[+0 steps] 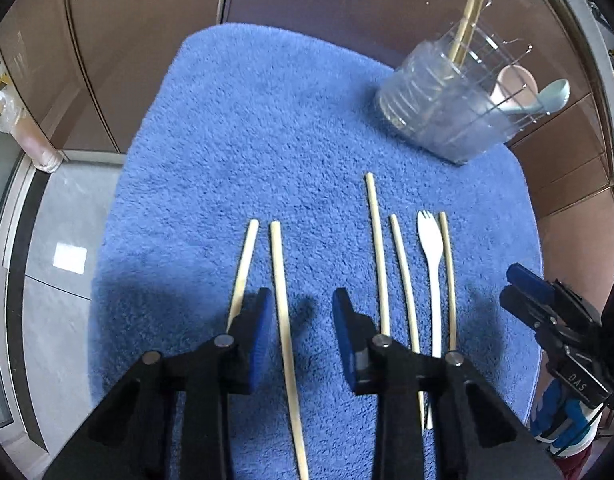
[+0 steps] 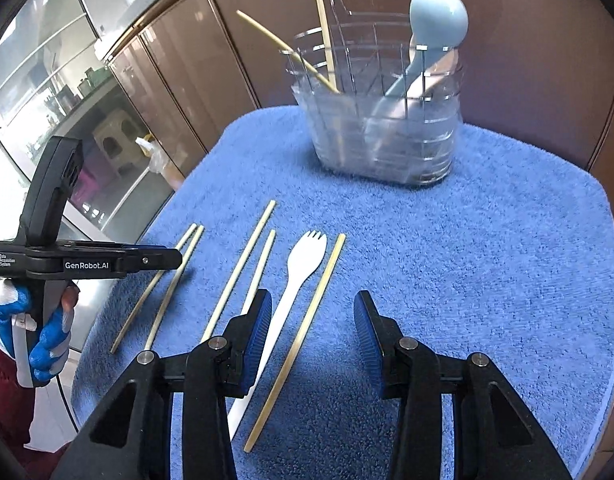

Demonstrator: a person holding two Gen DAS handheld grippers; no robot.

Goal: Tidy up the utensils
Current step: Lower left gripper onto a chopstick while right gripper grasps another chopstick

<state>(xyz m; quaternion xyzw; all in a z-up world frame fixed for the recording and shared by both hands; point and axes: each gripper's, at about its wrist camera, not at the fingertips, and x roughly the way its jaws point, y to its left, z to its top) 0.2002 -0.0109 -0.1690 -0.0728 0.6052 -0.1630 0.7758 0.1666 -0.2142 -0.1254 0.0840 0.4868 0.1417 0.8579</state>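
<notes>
On the blue towel (image 2: pixel 487 240) covering the surface, five loose chopsticks and a white spork (image 2: pixel 295 280) lie in a row, roughly parallel. Left gripper (image 1: pixel 303 320): fingers spread apart, empty, straddling one chopstick (image 1: pixel 285 328). Right gripper (image 2: pixel 313 320): fingers likewise apart, empty, straddling the rightmost chopstick (image 2: pixel 307 328). Clear utensil holder (image 2: pixel 383 128) stands at the far side, containing two chopsticks and a pale blue spoon (image 2: pixel 437 20).
</notes>
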